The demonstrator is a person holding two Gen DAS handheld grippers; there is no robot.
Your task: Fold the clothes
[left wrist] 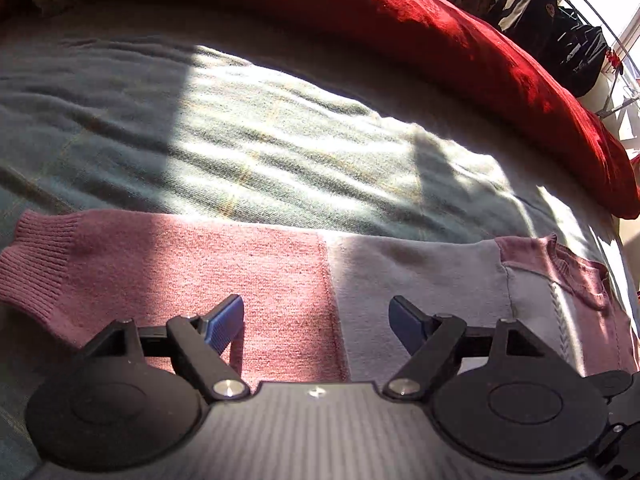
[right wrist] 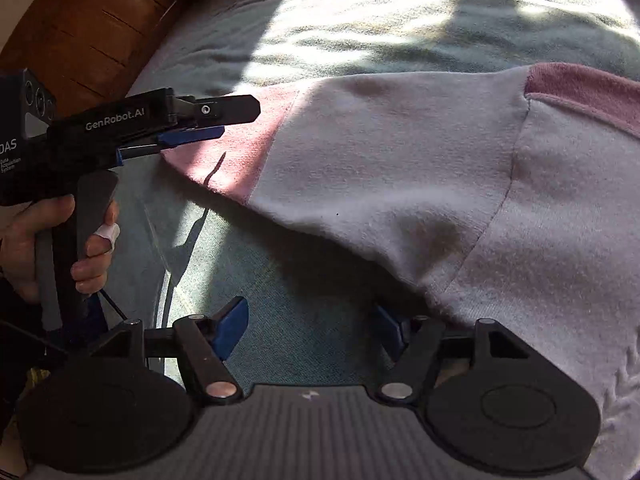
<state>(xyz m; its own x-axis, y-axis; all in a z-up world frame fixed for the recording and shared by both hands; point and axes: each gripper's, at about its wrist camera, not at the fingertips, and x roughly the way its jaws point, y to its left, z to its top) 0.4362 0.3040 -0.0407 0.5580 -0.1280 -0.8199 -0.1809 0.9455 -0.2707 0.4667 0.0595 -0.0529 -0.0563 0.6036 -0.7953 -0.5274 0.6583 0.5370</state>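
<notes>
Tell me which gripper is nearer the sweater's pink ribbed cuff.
Left. The left gripper hovers open over the pink sleeve near the cuff; the right gripper sits open by the white underarm, farther along.

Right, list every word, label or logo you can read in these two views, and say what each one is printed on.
"GenRobot.AI": white lettering on the black body of the left claw, seen in the right wrist view.
"DAS": on that device's housing at the frame's left edge; the start may be cut off.
Small print under "DAS": too small to read reliably.
Sweater, bedcover and red blanket: no text visible.
</notes>
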